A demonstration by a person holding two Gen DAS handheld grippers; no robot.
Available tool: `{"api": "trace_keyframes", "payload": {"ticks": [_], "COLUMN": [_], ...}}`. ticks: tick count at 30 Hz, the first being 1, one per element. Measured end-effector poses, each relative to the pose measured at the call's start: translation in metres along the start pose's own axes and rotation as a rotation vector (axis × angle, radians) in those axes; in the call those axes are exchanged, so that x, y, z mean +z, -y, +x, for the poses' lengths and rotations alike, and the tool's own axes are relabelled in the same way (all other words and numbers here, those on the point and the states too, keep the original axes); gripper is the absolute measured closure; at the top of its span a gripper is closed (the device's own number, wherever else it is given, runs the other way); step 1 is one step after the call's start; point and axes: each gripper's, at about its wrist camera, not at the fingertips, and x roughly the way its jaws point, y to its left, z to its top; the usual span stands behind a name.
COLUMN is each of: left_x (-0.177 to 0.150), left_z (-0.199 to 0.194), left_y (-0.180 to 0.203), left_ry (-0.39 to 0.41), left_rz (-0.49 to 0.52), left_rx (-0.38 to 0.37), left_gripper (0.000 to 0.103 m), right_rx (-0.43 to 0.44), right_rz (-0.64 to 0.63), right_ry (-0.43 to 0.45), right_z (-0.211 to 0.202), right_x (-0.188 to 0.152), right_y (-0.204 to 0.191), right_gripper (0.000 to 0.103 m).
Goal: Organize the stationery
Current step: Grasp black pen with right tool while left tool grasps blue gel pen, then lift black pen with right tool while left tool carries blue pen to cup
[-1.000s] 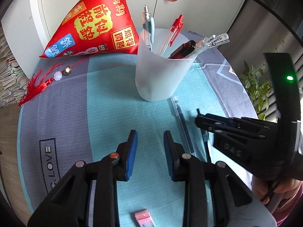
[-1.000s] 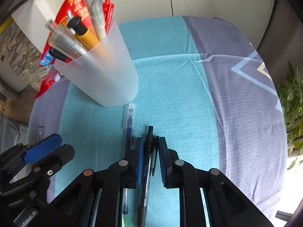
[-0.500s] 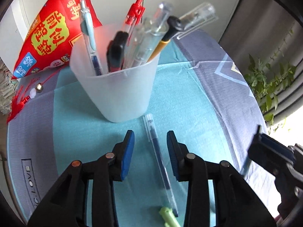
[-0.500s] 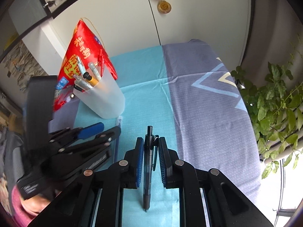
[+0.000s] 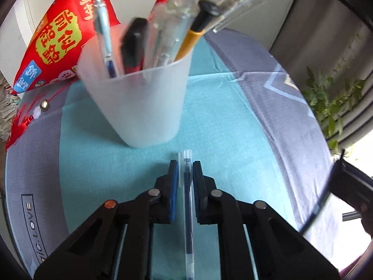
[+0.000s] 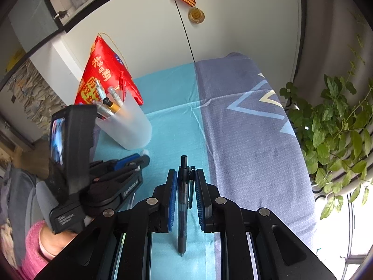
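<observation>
A frosted white cup holds several pens and stands on the teal cloth; it also shows in the right wrist view. My left gripper is shut on a clear blue-ink pen that lies low on the cloth just in front of the cup. My right gripper is shut on a dark clicker pen and holds it well above the table, to the right of the cup. The left gripper shows at the left of the right wrist view.
A red triangular pouch with a red tassel lies behind the cup. The teal and grey cloth covers the table. A leafy plant stands off the right edge. A medal hangs on the white cabinet.
My left gripper moved right to the clear pen and closed on it. My right gripper rose and drew back from the table with the dark pen in it.
</observation>
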Motion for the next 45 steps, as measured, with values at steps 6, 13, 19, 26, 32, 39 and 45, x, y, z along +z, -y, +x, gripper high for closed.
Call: {"api": "trace_keyframes", "payload": {"ticks": [6, 13, 19, 26, 32, 39, 45], "left_x": [-0.014, -0.022, -0.029, -0.027, -0.024, -0.019, -0.014], "left_z": [-0.056, -0.106, -0.125, -0.145, -0.156, -0.175, -0.188], "left_y": [-0.021, -0.028, -0.024, -0.031, -0.035, -0.037, -0.038], "left_ry": [0.115, 0.236, 0.295, 0.341, 0.362, 0.406, 0.436], "left_rz": [-0.032, -0.029, -0.009, -0.001, -0.004, -0.003, 0.002], "left_rx": [-0.084, -0.095, -0.1, -0.103, -0.094, -0.086, -0.069], "left_gripper": [0.093, 0.093, 0.093, 0.093, 0.093, 0.093, 0.093], "right_rx": [0.005, 0.018, 0.016, 0.009, 0.003, 0.001, 0.014], "right_rz": [-0.009, -0.034, -0.056, -0.088, -0.115, -0.148, -0.184], "right_ry": [0.023, 0.044, 0.062, 0.105, 0.143, 0.195, 0.243], "right_z": [-0.008, -0.016, -0.025, -0.04, -0.055, -0.073, -0.088], "right_x": [-0.001, -0.001, -0.001, 0.002, 0.009, 0.018, 0.03], "right_y": [-0.005, -0.019, -0.028, -0.038, -0.048, -0.06, -0.074], "right_gripper": [0.086, 0.086, 0.086, 0.086, 0.086, 0.086, 0.086]}}
